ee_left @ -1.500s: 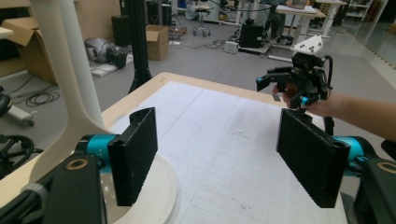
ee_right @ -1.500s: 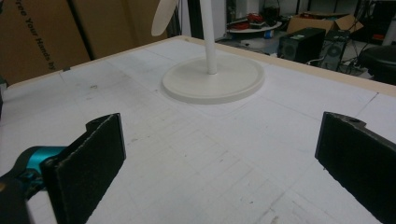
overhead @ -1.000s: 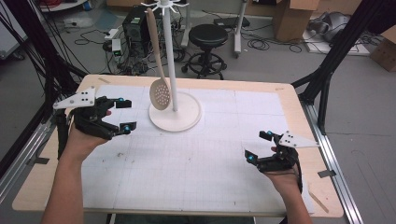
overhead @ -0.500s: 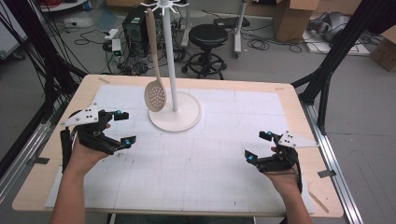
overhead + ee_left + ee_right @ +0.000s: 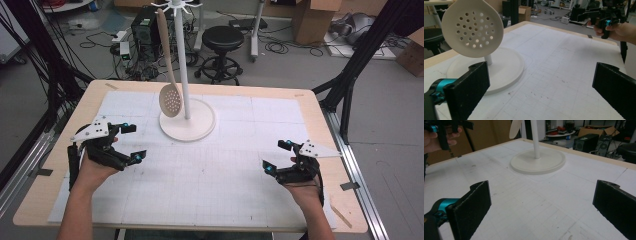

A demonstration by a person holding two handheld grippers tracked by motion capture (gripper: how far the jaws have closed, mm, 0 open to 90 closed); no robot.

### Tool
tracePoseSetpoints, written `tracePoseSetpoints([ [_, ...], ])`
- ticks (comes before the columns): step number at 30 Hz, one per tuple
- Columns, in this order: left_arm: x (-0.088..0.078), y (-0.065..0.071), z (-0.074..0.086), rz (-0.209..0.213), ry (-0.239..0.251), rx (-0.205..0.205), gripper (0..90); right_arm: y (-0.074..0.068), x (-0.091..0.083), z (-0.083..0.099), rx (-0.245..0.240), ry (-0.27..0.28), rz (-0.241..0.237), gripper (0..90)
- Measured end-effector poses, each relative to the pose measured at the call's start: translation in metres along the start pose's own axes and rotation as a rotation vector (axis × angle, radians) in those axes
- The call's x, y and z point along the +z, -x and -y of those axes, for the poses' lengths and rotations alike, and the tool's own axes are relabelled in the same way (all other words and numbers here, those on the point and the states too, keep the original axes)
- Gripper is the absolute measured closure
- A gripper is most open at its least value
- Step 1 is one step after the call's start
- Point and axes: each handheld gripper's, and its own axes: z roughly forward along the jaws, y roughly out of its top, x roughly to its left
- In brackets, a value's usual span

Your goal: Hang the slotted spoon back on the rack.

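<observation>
Worktop: pale wooden board under a white gridded mat, in a workshop with cables, a black stool and cardboard boxes behind it.

On the mat I list one white stand, a round base with an upright pole, set towards the far side and left of centre. From a hook at its top hangs a cream slotted spoon, bowl downward, just above the base and free of it; in the left tool's view the perforated bowl hangs close ahead at upper left. My left tool sits near the worktop's left edge, near the stand but apart from it; its jaws have just been opening and now stand spread with nothing between them. My right tool rests low at the right, well apart from the stand, jaws spread and empty.
</observation>
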Motion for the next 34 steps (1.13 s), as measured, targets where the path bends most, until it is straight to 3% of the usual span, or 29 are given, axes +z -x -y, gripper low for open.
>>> tracePoseSetpoints([
  [34, 0.0033, 0.0011, 0.0005, 0.006, -0.013, 0.013, 1.7, -0.0021, 0.0022, -0.0006, -0.009, -0.010, 0.002, 0.7],
])
